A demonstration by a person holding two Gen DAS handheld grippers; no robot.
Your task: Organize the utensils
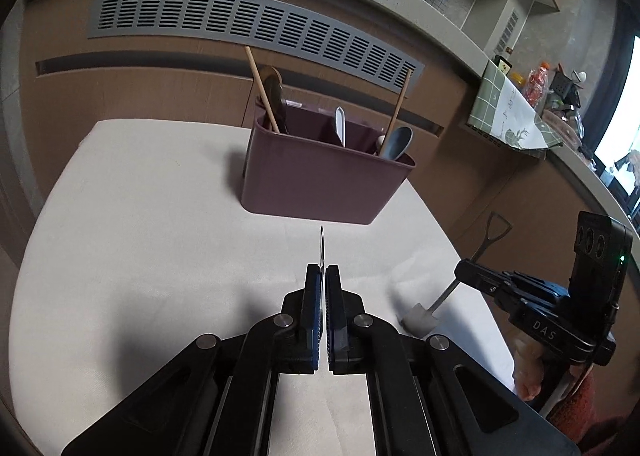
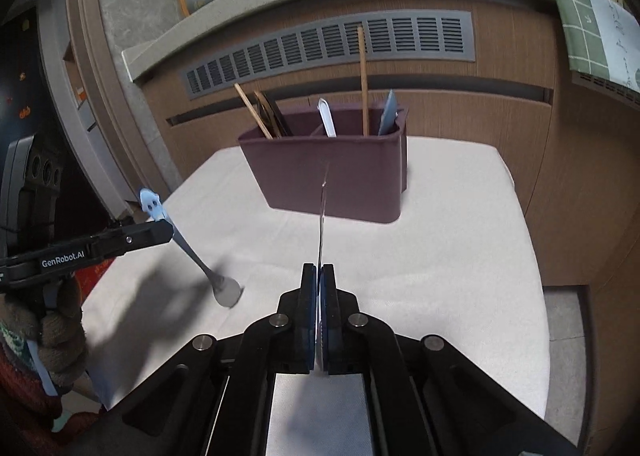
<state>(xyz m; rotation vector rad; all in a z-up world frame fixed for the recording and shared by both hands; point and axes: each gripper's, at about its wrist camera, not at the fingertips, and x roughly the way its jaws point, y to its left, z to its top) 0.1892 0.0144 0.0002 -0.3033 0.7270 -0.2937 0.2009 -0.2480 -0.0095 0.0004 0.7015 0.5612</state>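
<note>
Over the pale table (image 1: 160,216), each gripper (image 1: 322,276) (image 2: 319,276) pinches a thin utensil edge-on (image 1: 321,244) (image 2: 322,216), so either could twist loose before reaching the maroon caddy (image 2: 332,176).

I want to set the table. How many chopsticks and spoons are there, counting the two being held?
Chopsticks: 2
Spoons: 5
Total: 7

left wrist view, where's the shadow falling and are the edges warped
Left wrist view: dark shadow on the white table lower left of the left tool; the vent grille bows from fisheye. Right wrist view: soft shadows under the fork, whose head looks slightly blurred.
</note>
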